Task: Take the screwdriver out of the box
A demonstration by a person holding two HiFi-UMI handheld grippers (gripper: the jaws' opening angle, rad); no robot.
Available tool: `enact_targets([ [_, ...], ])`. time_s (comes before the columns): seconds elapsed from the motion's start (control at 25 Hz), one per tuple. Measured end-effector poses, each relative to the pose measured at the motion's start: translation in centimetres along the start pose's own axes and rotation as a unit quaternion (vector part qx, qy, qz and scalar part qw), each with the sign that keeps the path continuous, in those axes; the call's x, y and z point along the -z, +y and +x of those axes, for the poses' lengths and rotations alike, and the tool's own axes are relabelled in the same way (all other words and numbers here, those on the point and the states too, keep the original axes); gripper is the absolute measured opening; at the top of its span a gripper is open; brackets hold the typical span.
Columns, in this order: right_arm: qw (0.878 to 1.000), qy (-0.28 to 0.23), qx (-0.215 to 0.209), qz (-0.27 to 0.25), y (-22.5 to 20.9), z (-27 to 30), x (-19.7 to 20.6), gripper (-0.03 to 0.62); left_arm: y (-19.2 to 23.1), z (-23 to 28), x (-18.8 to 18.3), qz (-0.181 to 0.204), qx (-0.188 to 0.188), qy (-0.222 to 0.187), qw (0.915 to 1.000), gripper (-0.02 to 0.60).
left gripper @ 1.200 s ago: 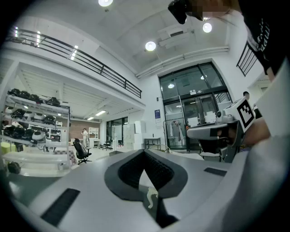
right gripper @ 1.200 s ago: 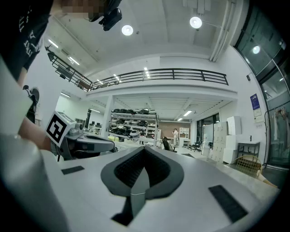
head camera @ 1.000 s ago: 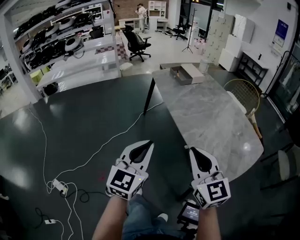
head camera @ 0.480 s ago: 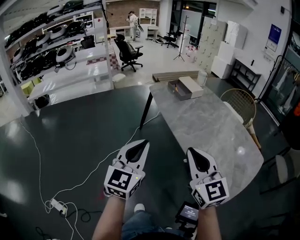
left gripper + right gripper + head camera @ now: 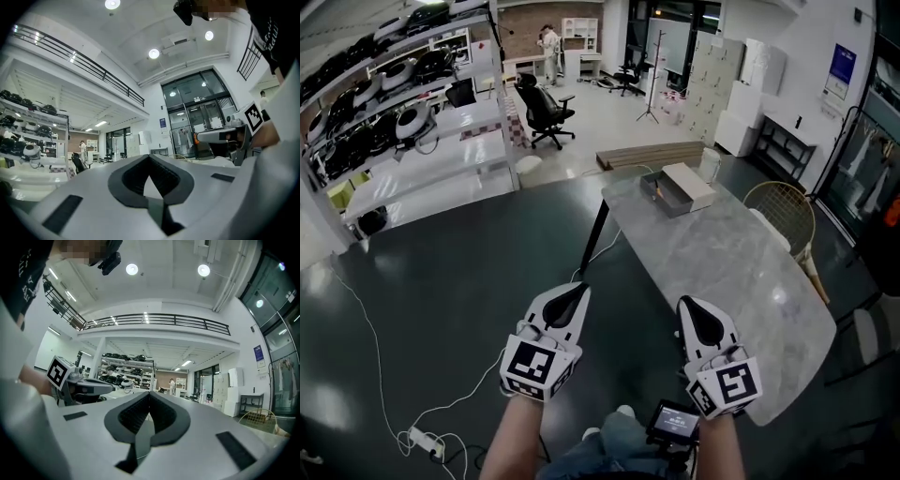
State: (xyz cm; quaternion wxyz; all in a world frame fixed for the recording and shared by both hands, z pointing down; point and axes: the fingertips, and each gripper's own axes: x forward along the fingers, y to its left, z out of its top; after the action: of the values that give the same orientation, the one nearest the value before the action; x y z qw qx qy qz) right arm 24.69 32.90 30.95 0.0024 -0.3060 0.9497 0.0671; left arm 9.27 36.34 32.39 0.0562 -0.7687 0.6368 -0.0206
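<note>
Tools empty, box far.
We hold left tool (image 5: pixel 577 291) and right tool (image 5: pixel 687 304), jaws together, by the table's (image 5: pixel 727 272) near end; box (image 5: pixel 673 190) sits at far end, screwdriver too small to see.

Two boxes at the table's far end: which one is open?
The darker grey box, the left one, at the corner of the table: its hollow inside shows. The pale box beside it, on the right, shows a closed flat top.
</note>
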Motion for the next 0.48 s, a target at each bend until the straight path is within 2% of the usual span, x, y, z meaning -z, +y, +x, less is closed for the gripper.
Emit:
enact_targets([
  [0.24,1.000,0.014,-0.004,0.002,-1.1,5.4,1.6,0.025,5.1,2.4,2.1,-0.010,-0.008,0.007,0.9999,0.011],
  [0.48,1.000,0.015,-0.014,0.009,-2.2,15.0,4.3,0.025,12.2,7.0,5.4,-0.006,-0.007,0.034,0.9994,0.012],
])
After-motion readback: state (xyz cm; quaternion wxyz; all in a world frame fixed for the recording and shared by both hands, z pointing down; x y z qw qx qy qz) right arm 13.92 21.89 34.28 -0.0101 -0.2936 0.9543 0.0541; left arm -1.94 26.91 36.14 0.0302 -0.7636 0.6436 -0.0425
